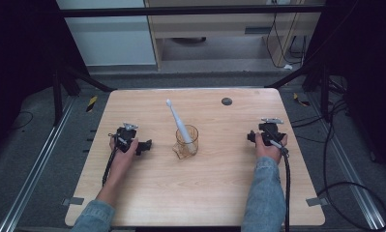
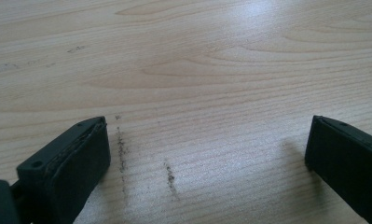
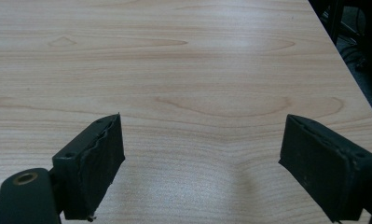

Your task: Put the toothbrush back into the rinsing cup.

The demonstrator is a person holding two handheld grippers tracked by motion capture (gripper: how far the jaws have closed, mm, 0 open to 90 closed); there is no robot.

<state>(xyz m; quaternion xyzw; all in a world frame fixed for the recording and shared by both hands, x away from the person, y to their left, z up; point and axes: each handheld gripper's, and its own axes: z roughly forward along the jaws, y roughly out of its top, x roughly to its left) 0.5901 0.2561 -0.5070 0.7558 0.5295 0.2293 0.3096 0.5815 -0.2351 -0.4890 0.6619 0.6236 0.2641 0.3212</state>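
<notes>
The left gripper (image 1: 144, 146) rests on the pale wooden bench (image 1: 205, 193) at the left, jaws spread wide over bare wood and holding nothing. The right gripper (image 1: 251, 137) sits at the right, equally spread and empty. Between them, well apart from both, stands the amber translucent cup (image 1: 187, 141) with the white toothbrush (image 1: 177, 120) leaning out toward the far left, probably propped by the rim. A small dark round disc (image 1: 226, 101) lies near the far edge.
</notes>
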